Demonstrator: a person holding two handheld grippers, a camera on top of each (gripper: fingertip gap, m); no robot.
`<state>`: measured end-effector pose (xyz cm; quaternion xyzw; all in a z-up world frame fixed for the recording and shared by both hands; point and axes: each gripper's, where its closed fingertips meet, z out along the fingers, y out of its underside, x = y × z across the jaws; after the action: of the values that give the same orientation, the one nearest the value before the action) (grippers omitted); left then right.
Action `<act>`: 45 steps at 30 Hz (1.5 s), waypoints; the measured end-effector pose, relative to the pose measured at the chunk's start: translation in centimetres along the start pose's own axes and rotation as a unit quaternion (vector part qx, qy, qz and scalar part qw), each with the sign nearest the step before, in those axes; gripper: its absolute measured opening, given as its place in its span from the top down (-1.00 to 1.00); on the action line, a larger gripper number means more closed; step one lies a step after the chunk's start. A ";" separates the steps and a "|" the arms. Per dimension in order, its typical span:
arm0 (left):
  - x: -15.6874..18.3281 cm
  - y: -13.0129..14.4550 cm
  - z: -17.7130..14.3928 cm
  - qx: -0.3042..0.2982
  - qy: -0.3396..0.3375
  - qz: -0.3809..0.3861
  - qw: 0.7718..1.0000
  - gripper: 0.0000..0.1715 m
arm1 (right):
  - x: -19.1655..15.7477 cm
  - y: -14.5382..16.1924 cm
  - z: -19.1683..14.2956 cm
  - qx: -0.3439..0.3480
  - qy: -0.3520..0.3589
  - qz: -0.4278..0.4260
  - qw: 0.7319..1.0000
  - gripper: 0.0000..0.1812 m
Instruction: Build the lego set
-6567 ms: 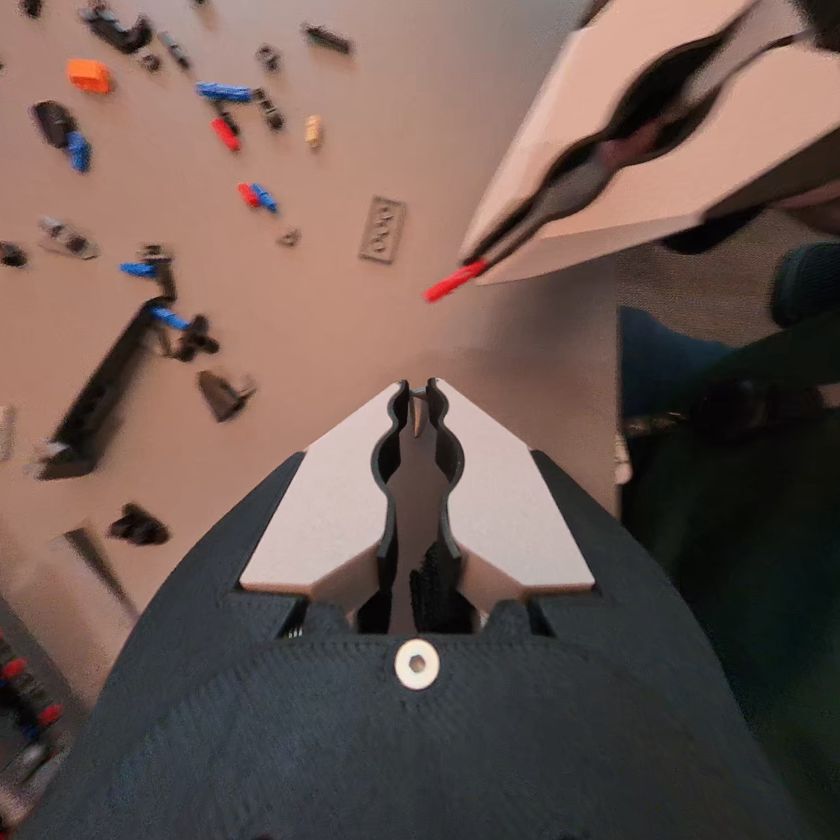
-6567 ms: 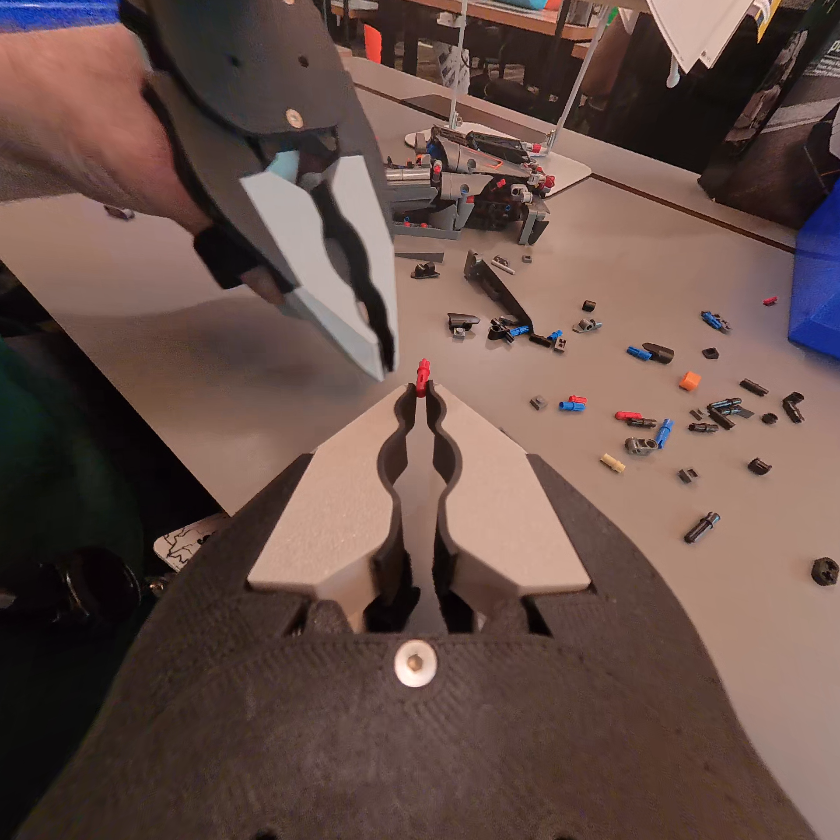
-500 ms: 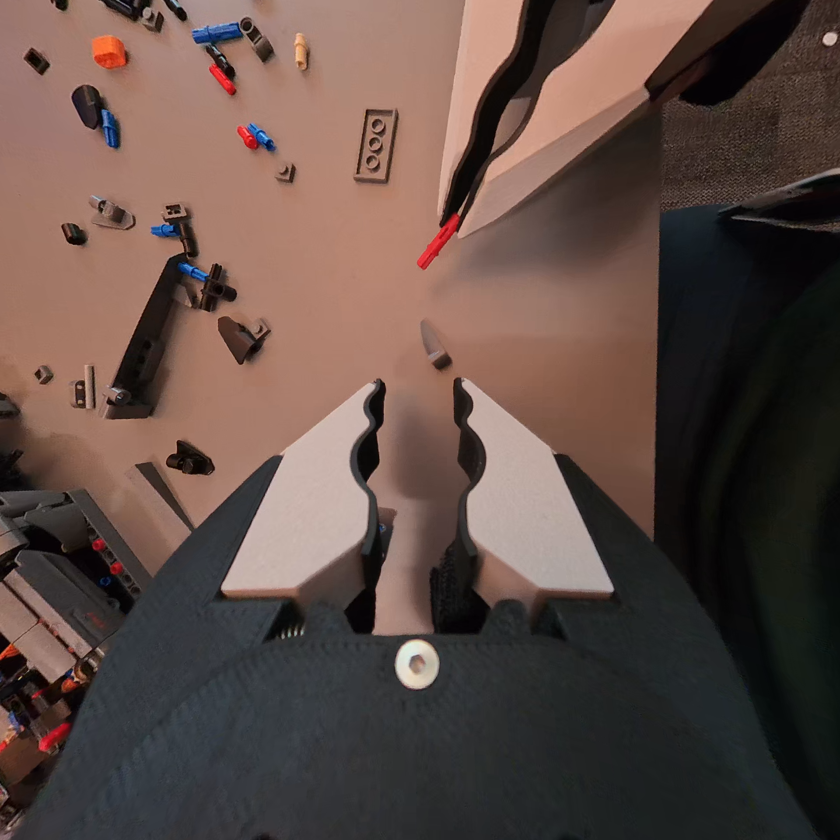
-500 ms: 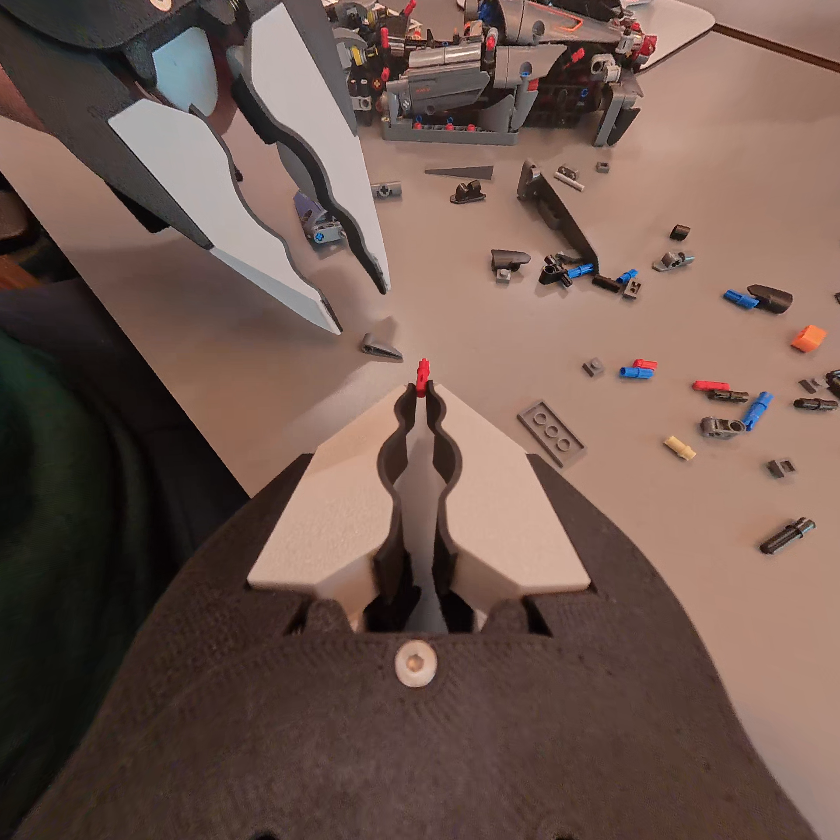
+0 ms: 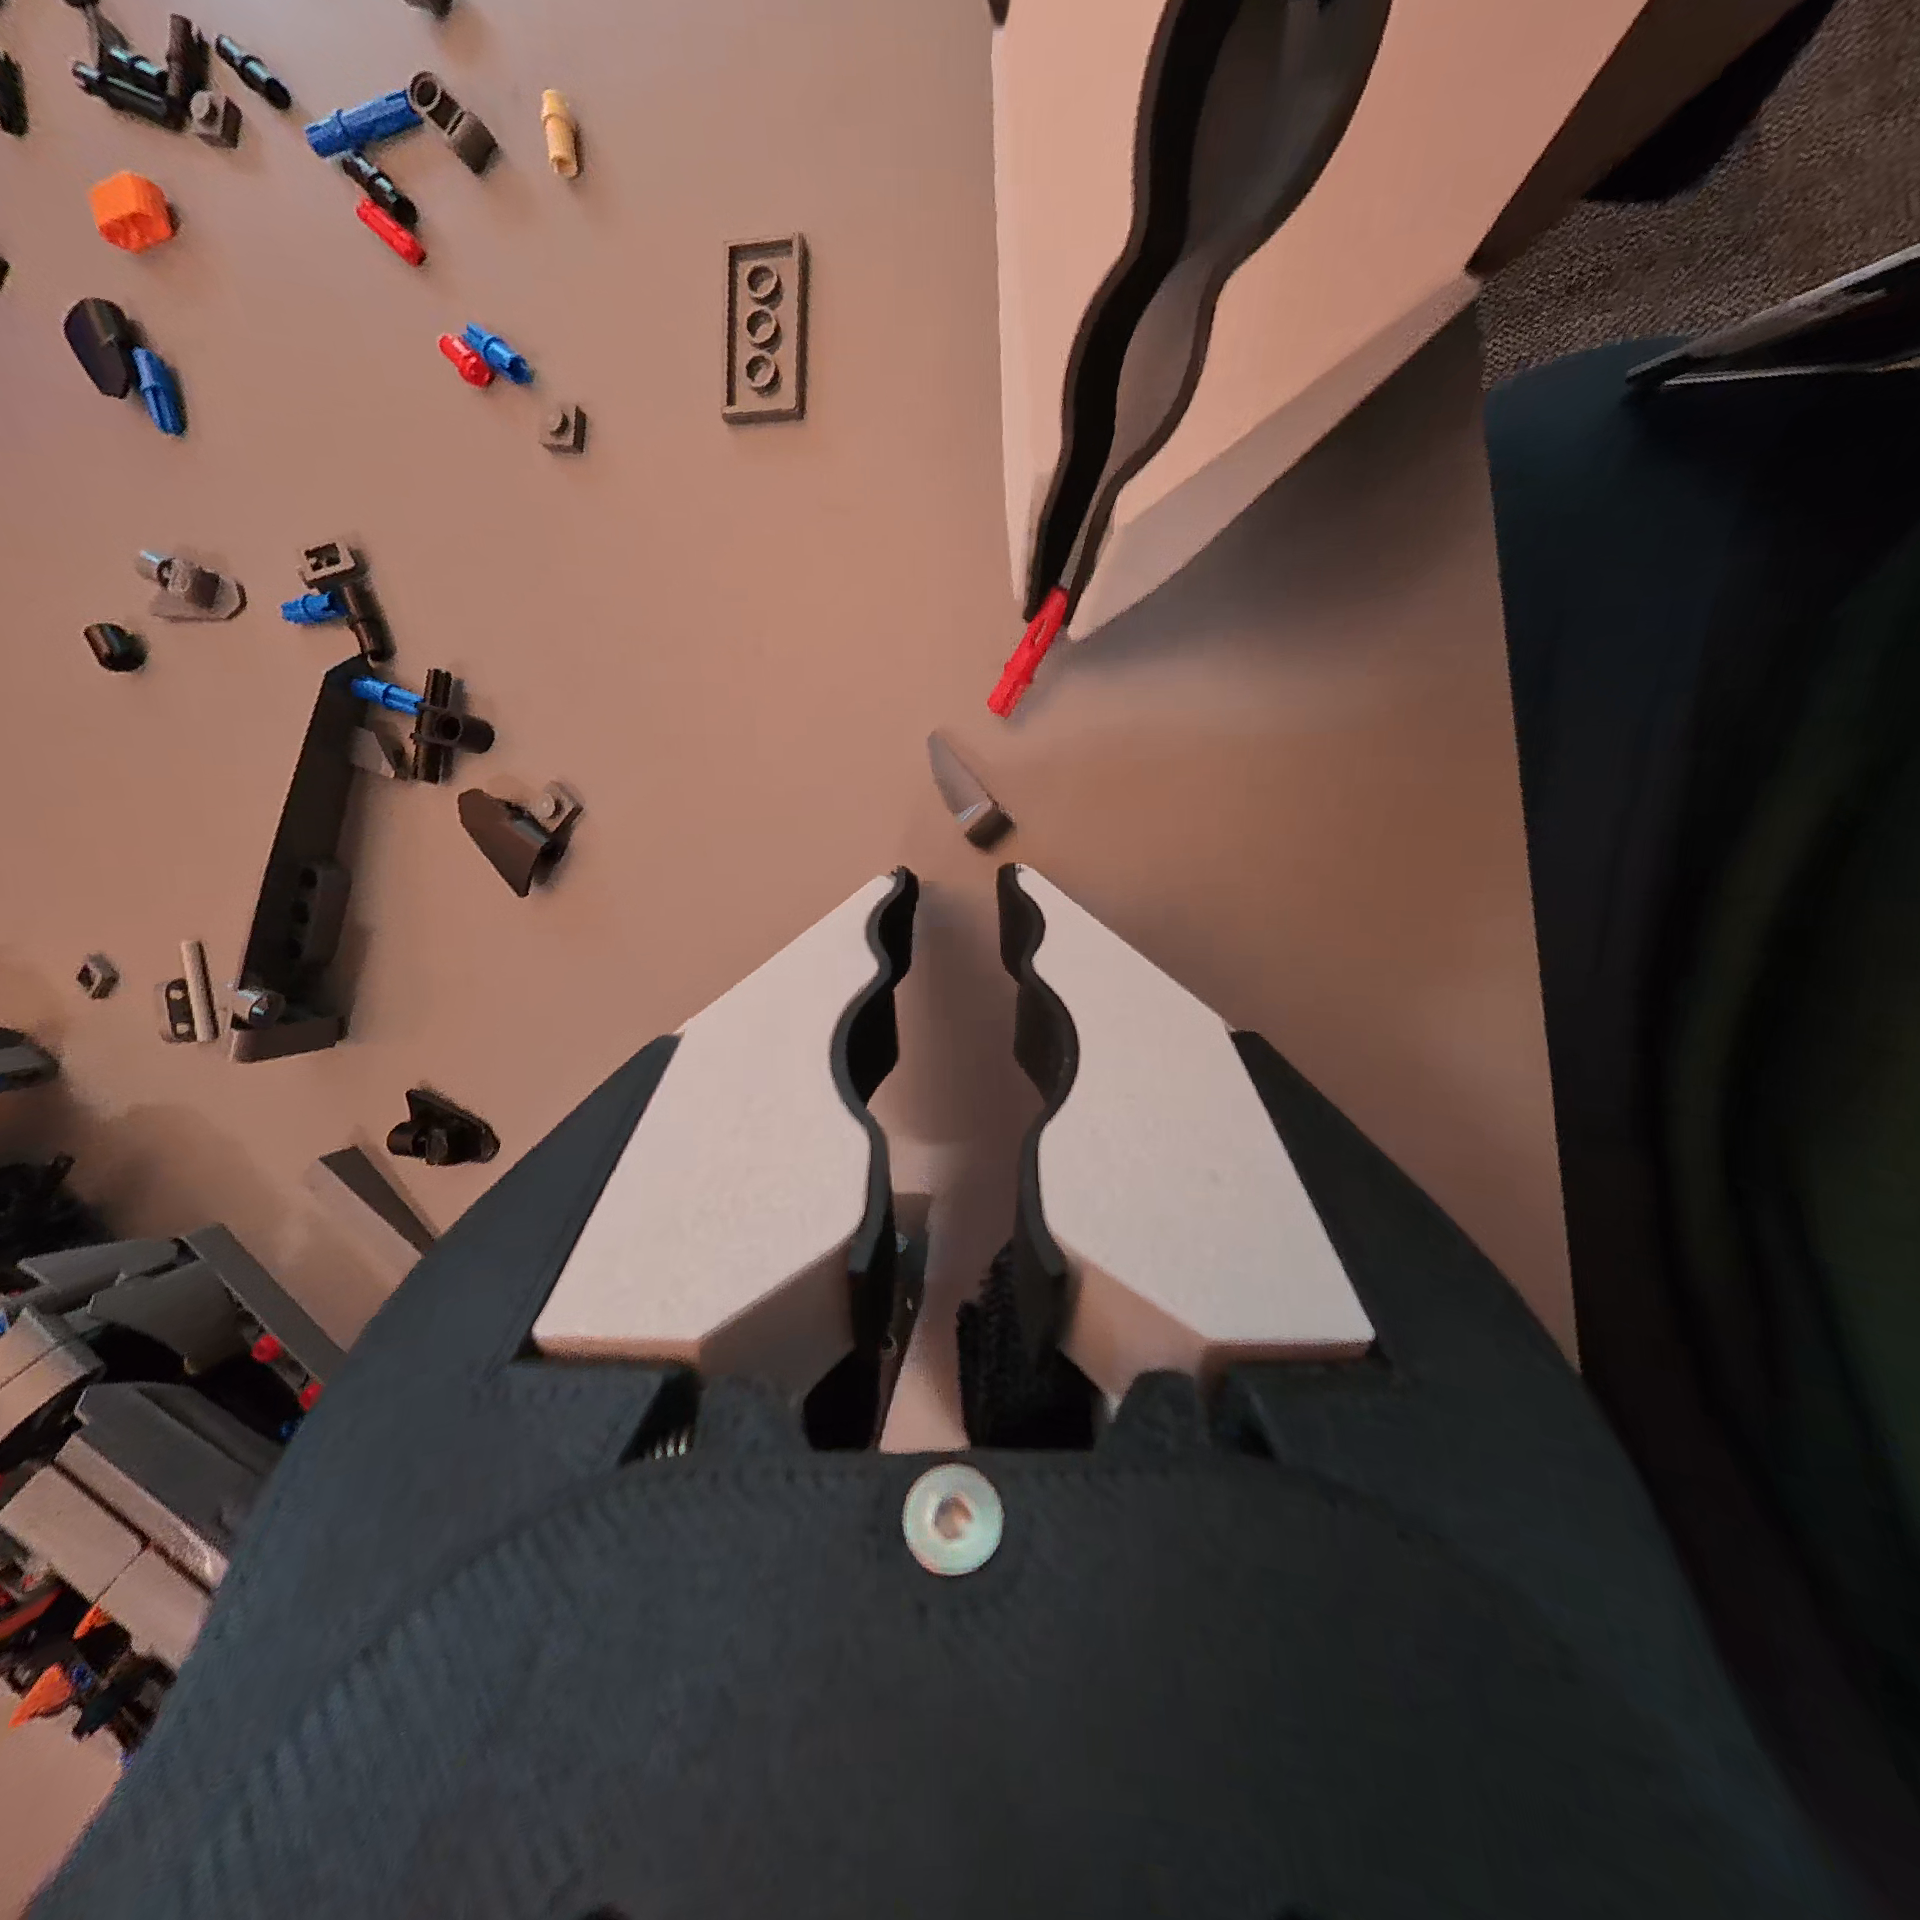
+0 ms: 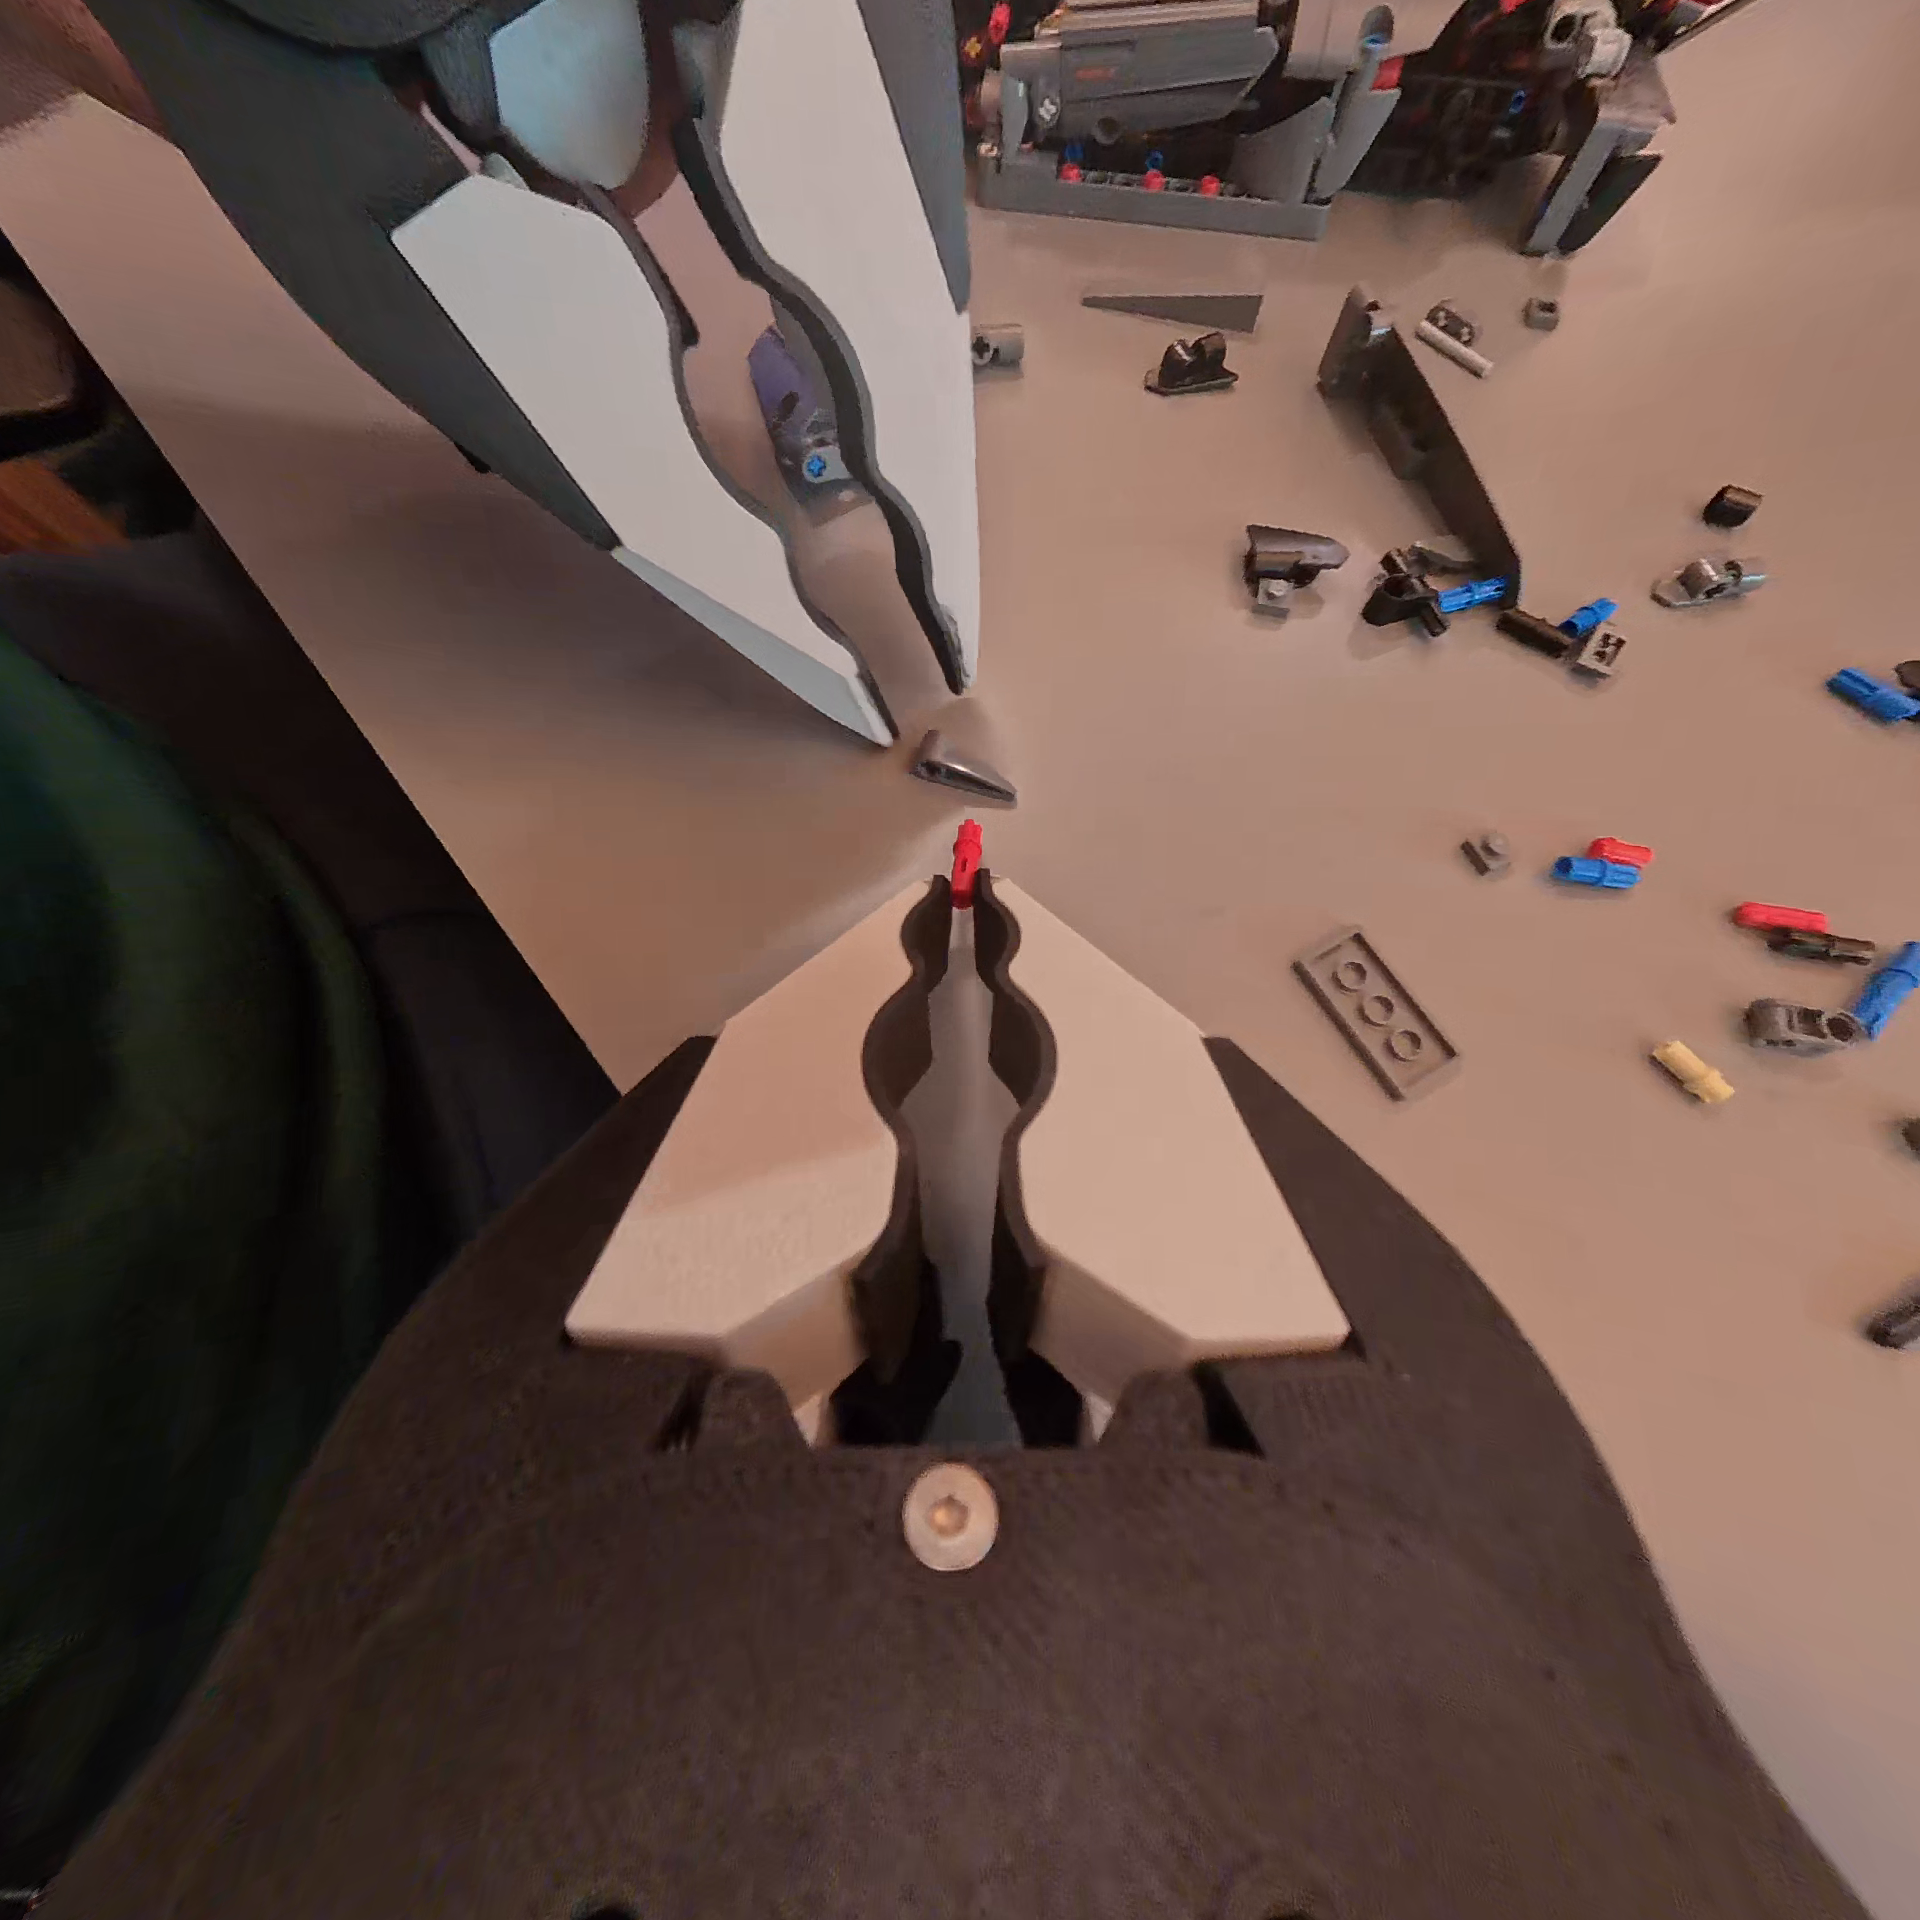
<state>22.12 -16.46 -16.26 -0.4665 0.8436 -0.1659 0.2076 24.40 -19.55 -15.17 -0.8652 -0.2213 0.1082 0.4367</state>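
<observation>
A small grey curved slope piece lies on the table near the front edge; it also shows in the right wrist view. My left gripper is open and empty, its tips just short of the piece; in the right wrist view its tips hang right above it. My right gripper is shut on a red pin, which sticks out of its tips just short of the slope piece. In the left wrist view the right gripper holds the red pin above the table.
A partly built grey model stands at the back, also at the lower left of the left wrist view. Loose parts lie scattered: a grey three-hole plate, a long black beam, blue and red pins, an orange piece. The table edge runs close by. Spacing between my two grippers at the tips: around 5 centimeters. My left tips are roughly 20 centimeters from the partly built grey model. Look for it in the left wrist view too.
6.6 s ago my left gripper was shut on the grey piece in the air; it now lies on the table. In the last half second my left gripper narrowed and moved closer to it.
</observation>
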 end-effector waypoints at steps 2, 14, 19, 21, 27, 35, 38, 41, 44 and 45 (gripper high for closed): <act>0.1 -0.3 0.2 0.005 0.002 0.003 1.000 0.86 | -0.2 0.0 0.2 -0.006 -0.001 -0.004 1.000 0.98; 0.6 -1.0 0.6 0.013 0.015 0.019 1.000 0.97 | -0.5 -0.4 0.9 -0.012 -0.017 -0.003 1.000 0.98; 0.5 -1.1 0.7 0.013 0.016 0.007 1.000 0.97 | -0.3 -0.4 0.9 -0.011 -0.022 0.006 1.000 0.98; 0.5 -1.1 0.7 0.013 0.016 0.007 1.000 0.97 | -0.3 -0.4 0.9 -0.014 -0.023 0.007 1.000 0.98; 0.5 -1.1 0.7 0.013 0.018 0.006 1.000 0.98 | -0.2 0.2 1.2 -0.037 -0.024 0.001 0.999 0.98; 0.4 -1.1 0.7 0.008 0.022 0.013 1.000 0.98 | -0.1 0.3 1.3 -0.048 -0.035 -0.003 0.998 0.98; 0.4 -1.1 0.7 0.007 0.027 0.015 0.999 0.98 | -0.2 0.3 1.3 -0.051 -0.043 0.000 0.998 0.98; 0.4 -1.1 0.8 0.006 0.031 0.019 0.999 0.98 | -0.2 0.3 1.3 -0.058 -0.048 -0.003 0.997 0.98; 0.4 -1.1 0.8 0.001 0.033 0.028 0.999 0.99 | 0.0 0.3 1.3 -0.068 -0.052 -0.026 0.996 0.98; 0.4 -1.1 0.8 -0.002 0.034 0.031 0.999 0.99 | 0.1 0.3 1.3 -0.071 -0.055 -0.026 0.996 0.98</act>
<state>23.14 -17.39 -16.49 -0.4344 0.8648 -0.1729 0.1829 24.06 -18.70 -16.20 -0.8810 -0.2743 0.1280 0.3637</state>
